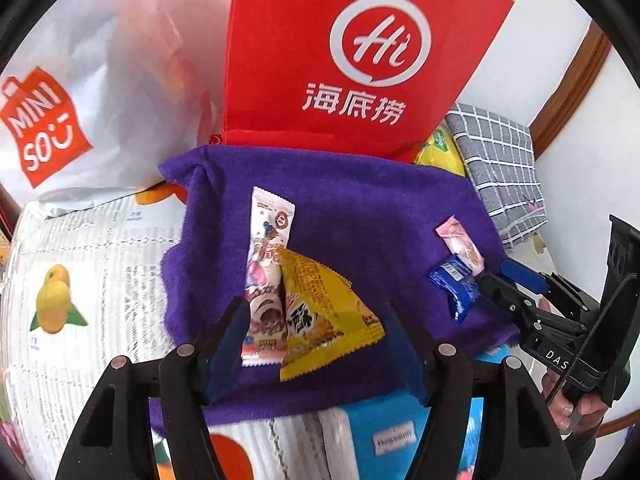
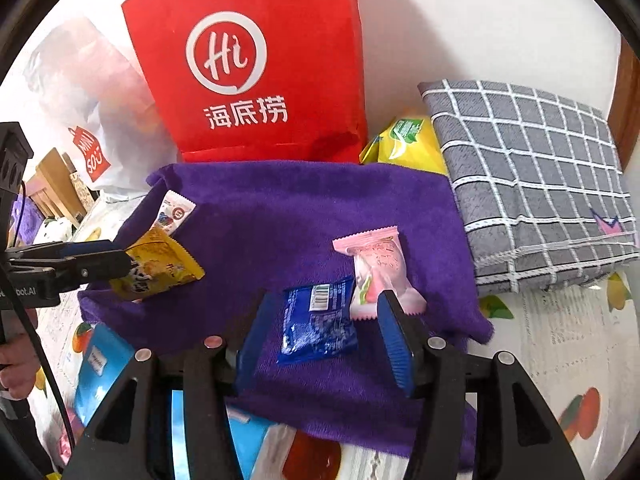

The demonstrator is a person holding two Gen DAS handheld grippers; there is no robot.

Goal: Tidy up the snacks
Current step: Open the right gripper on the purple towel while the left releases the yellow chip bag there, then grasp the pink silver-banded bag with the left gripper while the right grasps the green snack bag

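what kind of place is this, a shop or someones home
Most likely a home table, not a shop: a fruit-print tablecloth, a purple towel laid out as a work mat, used shopping bags such as the red bag, and a folded grey checked cloth against a white wall.

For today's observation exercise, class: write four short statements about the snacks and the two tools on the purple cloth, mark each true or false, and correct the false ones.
1. The blue snack packet lies between the open fingers of the right tool. True.
2. The yellow snack packet lies alone, apart from every other packet. False: it overlaps the long white snack packet.
3. The red bag lies flat on the purple cloth. False: it stands upright behind the cloth.
4. The pink candy packet lies next to the blue one, on the side toward the grey checked cloth. True.
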